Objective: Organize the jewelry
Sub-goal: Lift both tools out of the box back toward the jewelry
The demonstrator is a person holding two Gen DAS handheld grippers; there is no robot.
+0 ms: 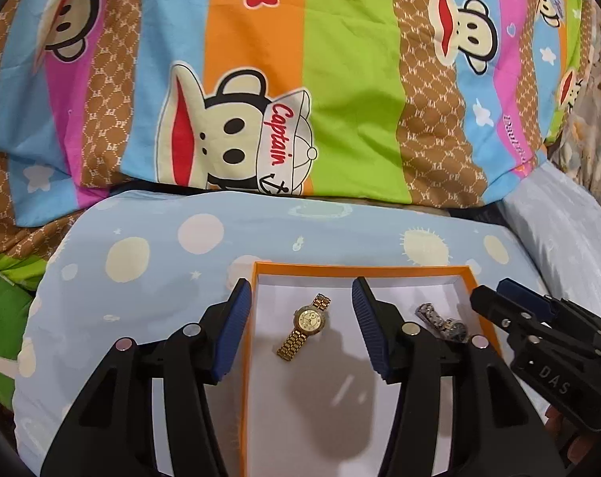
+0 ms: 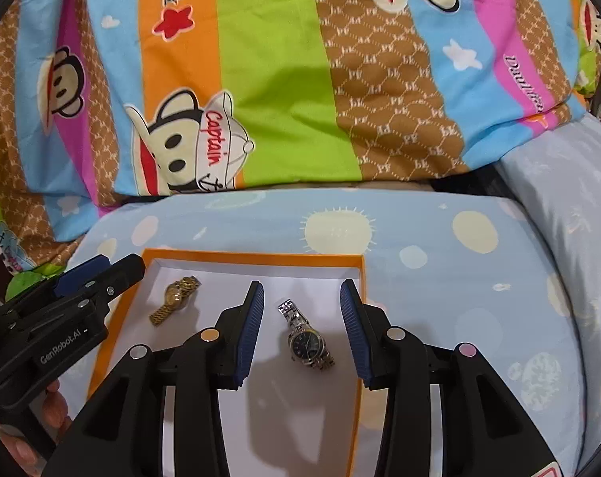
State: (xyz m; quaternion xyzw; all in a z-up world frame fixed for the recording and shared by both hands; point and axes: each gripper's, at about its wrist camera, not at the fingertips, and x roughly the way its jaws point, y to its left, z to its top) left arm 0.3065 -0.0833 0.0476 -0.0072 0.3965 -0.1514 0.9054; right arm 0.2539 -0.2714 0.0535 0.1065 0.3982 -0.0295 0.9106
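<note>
An orange box point(image 1: 360, 269) with a white floor lies on a light blue pillow; it also shows in the right wrist view point(image 2: 256, 256). A gold watch point(image 1: 305, 326) lies in its left half, seen too in the right wrist view point(image 2: 175, 300). A silver watch with a dark dial point(image 2: 306, 338) lies in its right half, partly hidden in the left wrist view point(image 1: 443, 322). My left gripper point(image 1: 302, 290) is open above the gold watch, empty. My right gripper point(image 2: 302, 290) is open above the silver watch, empty. Each gripper shows in the other's view: the right gripper point(image 1: 499, 298), the left gripper point(image 2: 101, 270).
The light blue pillow point(image 1: 181, 246) carries the box. A striped cartoon-monkey quilt point(image 1: 260, 79) rises behind it. A second pale pillow point(image 2: 570, 183) lies at the right. A hand holds the other gripper at each view's lower edge.
</note>
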